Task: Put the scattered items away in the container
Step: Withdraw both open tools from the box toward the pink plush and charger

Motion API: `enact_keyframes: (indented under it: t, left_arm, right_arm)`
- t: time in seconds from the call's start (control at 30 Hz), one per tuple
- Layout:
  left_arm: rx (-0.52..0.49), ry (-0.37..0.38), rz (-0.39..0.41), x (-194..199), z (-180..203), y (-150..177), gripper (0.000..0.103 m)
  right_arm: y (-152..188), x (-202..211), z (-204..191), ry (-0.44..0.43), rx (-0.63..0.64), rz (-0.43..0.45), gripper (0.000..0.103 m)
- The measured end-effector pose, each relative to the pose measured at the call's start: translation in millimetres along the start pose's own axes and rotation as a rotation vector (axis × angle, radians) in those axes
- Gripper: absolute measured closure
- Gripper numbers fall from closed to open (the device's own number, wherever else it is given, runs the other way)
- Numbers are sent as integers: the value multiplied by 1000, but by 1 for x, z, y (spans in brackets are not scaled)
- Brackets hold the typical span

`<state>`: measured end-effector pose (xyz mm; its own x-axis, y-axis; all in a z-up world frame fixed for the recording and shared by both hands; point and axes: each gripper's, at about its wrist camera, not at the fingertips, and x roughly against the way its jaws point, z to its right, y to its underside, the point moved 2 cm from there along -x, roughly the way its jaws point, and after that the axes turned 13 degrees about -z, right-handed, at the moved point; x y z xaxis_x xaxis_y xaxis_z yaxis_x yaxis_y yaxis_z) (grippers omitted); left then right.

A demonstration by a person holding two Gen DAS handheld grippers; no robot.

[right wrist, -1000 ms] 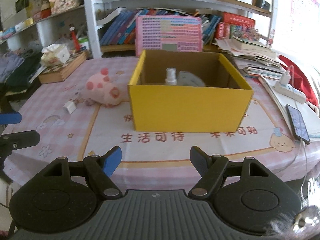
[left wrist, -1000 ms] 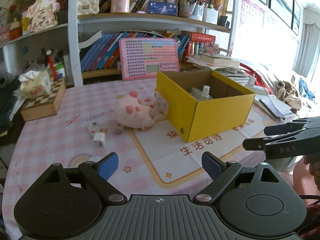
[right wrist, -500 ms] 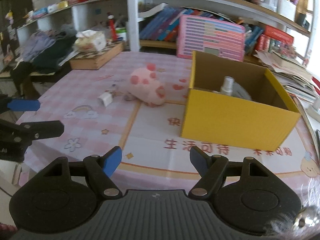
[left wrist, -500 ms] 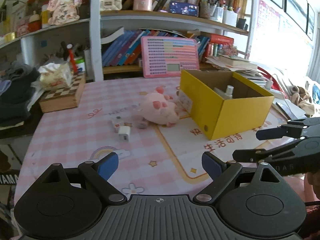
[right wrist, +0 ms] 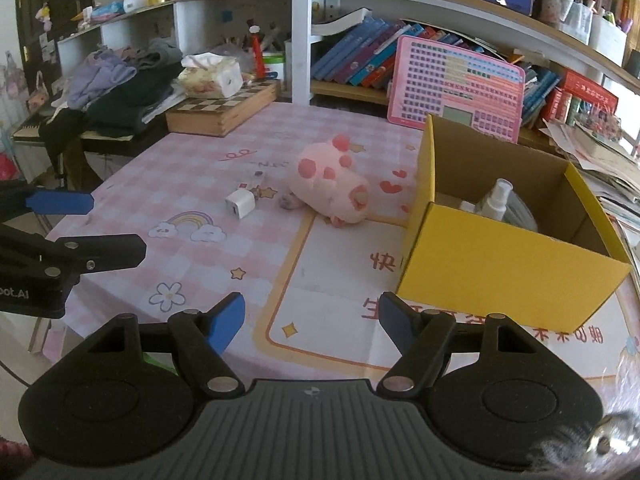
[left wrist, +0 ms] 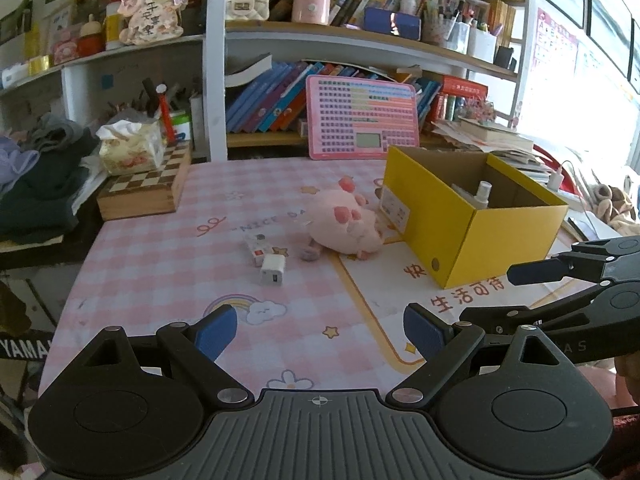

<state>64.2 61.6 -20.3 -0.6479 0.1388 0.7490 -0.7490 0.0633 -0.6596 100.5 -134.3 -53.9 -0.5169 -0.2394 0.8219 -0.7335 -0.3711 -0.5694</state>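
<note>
The yellow box (right wrist: pixel 508 256) stands open on the desk (right wrist: pixel 192 168), ahead and to the right of the right tool (right wrist: pixel 312 322) and further ahead and right of the left tool (left wrist: pixel 320 330); inside it a white spray bottle (right wrist: pixel 496 198) stands upright beside other pale items too hidden to name. Just left of the box, touching or nearly touching its wall, a pink plush toy (left wrist: pixel 346 226) lies on its side, straight ahead of both tools and well apart from their tips. A small grey object (left wrist: pixel 308 255) lies at the plush's near-left edge. Left of that, a white charger block (left wrist: pixel 273 270) rests on the pink checked cloth, with a small white-and-red packet (left wrist: pixel 258 246) just behind it; both lie ahead and slightly left of the left tool. The left tool's blue-padded fingers (left wrist: pixel 214 330) are spread wide with nothing between them, over the near part of the desk. The right tool's fingers (right wrist: pixel 226 322) also stand apart and empty; in the left wrist view that tool shows at the right edge, its tips pointing left. Beyond the scattered things, a wooden chessboard case (left wrist: pixel 144 192) with a tissue pack (left wrist: pixel 130 152) on top sits far ahead-left, and a pink keyboard-like panel (left wrist: pixel 362 118) leans against the bookshelf (left wrist: pixel 360 40) behind the box.
</note>
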Motion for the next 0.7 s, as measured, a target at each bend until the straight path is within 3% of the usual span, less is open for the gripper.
enact_keyframes:
  t: [0.7]
  left_arm:
    - [-4,-63,-23,-44,-17,-27,11]
  right_arm:
    - [-53,-44,4,-45,65,-18,33]
